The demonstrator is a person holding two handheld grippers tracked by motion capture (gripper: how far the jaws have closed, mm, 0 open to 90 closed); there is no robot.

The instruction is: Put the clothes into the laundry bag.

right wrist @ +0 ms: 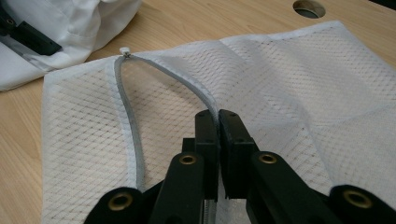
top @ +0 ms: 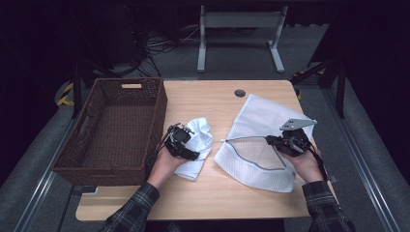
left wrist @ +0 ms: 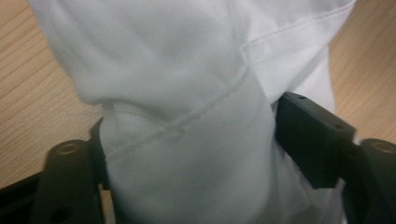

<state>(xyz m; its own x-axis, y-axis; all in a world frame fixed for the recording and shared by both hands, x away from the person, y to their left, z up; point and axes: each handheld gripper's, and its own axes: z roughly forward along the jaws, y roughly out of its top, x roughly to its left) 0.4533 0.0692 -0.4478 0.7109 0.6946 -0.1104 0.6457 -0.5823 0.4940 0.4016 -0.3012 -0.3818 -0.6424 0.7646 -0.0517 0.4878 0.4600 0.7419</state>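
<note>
Checked sleeves enter at the desk's (top: 193, 203) near edge. Wicker basket (top: 113, 128), far left; beside it a crumpled white cloth (top: 198, 140), soft and seamed, bunched between the left gripper's (top: 181, 142) fingers. White mesh laundry bag (top: 263, 135), zipper agape, lies flat at right, its grey zipper edge pinched by the right gripper's (right wrist: 218, 116) fingers.

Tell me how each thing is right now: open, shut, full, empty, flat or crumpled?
Mesh laundry bag: lying on the table, zipper open, mouth held up.
White cloth: crumpled, bunched between the left gripper's jaws.
Wicker basket: upright, empty.
Left gripper: jaws around the cloth, touching it on both sides.
Right gripper: shut on the bag's zipper edge.
Table: bare wood around the things.
</note>
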